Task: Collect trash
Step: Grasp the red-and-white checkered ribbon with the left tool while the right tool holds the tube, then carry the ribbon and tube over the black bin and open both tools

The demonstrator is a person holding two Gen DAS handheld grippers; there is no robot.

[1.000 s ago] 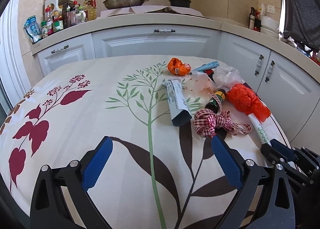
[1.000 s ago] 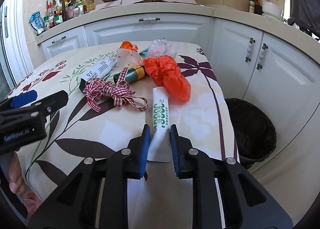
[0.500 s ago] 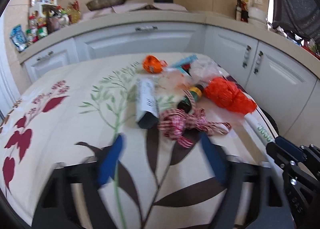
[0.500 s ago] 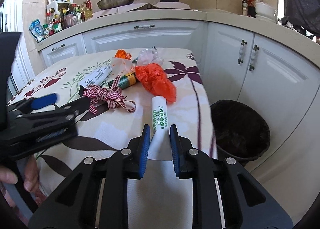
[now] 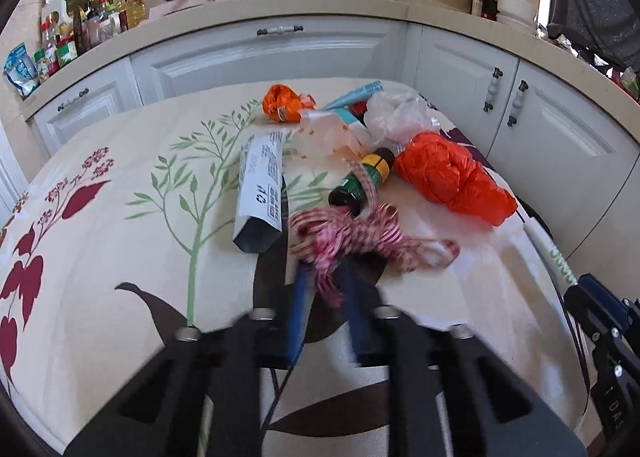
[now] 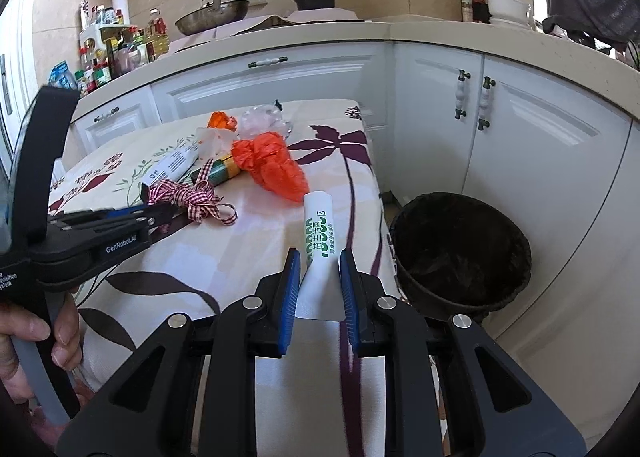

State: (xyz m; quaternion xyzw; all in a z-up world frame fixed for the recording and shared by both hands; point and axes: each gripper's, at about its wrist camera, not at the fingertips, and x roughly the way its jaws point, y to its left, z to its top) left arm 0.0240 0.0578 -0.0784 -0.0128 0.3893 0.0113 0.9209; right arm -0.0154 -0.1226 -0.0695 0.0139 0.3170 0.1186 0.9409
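Trash mostly uncollected: left gripper (image 5: 324, 293) has just closed on checked ribbon (image 5: 360, 237); right gripper (image 6: 319, 281) clamps white tube (image 6: 320, 233); bin (image 6: 460, 253) beyond looks empty.

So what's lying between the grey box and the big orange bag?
In the left wrist view, a small dark bottle with a yellow band lies between the long grey carton and the crumpled orange plastic bag, its near end under the red-checked ribbon.

right gripper (image 6: 320, 277) clamped on white tube (image 6: 319, 241), held over table's (image 6: 224, 257) right edge. black bin (image 6: 460, 253) on floor just right. left gripper (image 6: 160, 213) at checked ribbon (image 6: 192, 201), jaws just closed.
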